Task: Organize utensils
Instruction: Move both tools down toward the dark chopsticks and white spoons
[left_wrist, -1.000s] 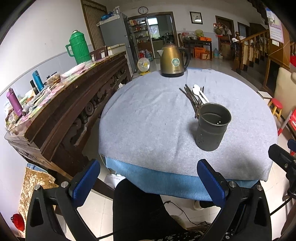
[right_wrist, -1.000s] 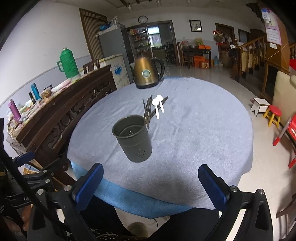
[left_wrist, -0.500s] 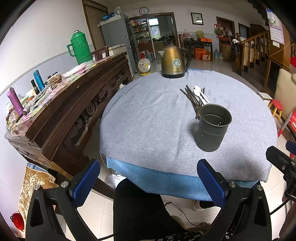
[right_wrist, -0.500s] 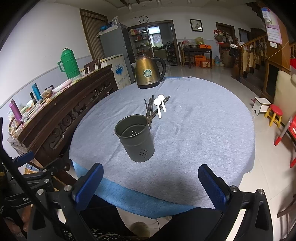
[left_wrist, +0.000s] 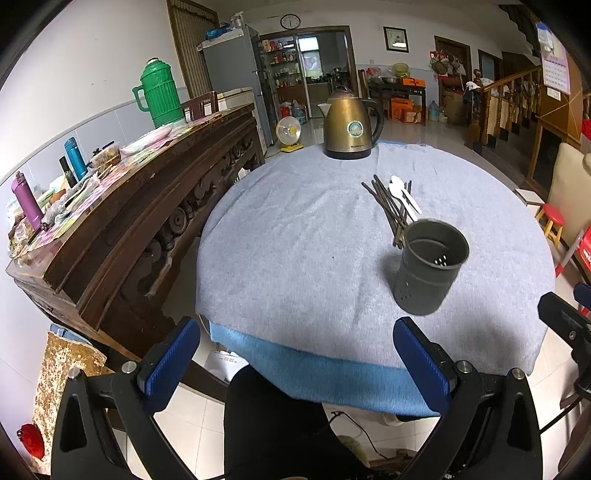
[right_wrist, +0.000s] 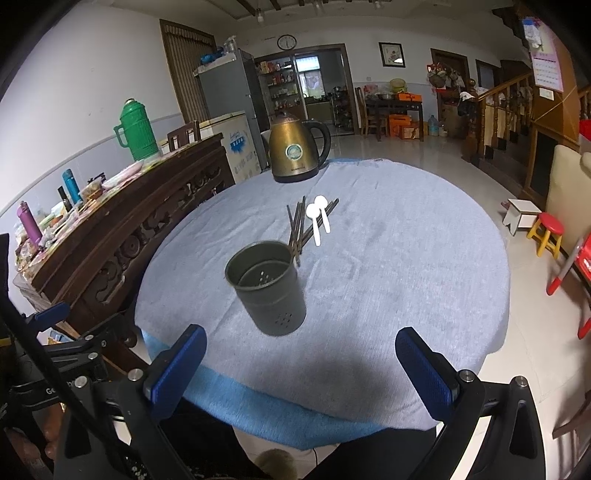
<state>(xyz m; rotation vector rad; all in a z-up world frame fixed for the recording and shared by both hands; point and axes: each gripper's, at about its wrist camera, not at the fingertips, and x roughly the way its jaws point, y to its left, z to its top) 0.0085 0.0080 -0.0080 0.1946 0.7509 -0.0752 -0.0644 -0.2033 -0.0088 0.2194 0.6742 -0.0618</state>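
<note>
A dark metal utensil holder (left_wrist: 426, 267) (right_wrist: 267, 286) stands upright and empty on the grey-clothed round table (left_wrist: 295, 240) (right_wrist: 388, 258). Behind it lie a bundle of dark chopsticks (left_wrist: 388, 206) (right_wrist: 299, 229) and two white spoons (left_wrist: 404, 194) (right_wrist: 319, 218). My left gripper (left_wrist: 295, 354) is open and empty at the table's near edge, left of the holder. My right gripper (right_wrist: 301, 363) is open and empty at the near edge, just in front of the holder.
A brass kettle (left_wrist: 351, 125) (right_wrist: 295, 151) stands at the table's far edge. A carved wooden sideboard (left_wrist: 129, 206) with a green thermos (left_wrist: 159, 92) and bottles runs along the left. A red stool (right_wrist: 546, 232) stands right of the table.
Both grippers have moved slightly forward and lower toward the table; the holder and utensils appear nearer. Nothing on the table has moved.
</note>
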